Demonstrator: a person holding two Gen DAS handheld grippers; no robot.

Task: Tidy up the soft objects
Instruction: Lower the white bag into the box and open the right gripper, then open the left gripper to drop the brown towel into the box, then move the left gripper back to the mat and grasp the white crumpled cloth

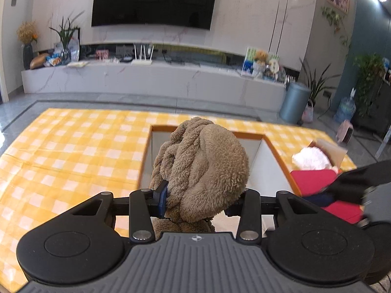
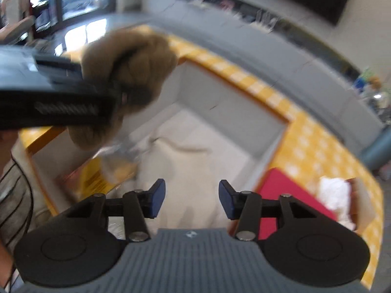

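Observation:
My left gripper [image 1: 198,199] is shut on a brown fleece bundle [image 1: 205,168], held in the air above the orange-rimmed white box [image 1: 276,151]. From the right wrist view the same brown bundle [image 2: 129,73] hangs at the upper left, clamped by the left gripper's dark body, over the box [image 2: 232,102]. My right gripper [image 2: 191,197] stands open above the box with nothing between its blue pads [image 2: 157,195]. A cream cloth [image 2: 195,151] lies on the box floor, beside a yellow packet [image 2: 97,178] in its near-left corner.
A yellow checked cloth [image 1: 73,151] covers the table. Right of the box lie a red fabric piece [image 2: 288,195] and a white fluffy item [image 2: 334,195] in a cardboard tray. A striped sleeve [image 2: 14,195] shows at the left edge. A TV unit stands behind.

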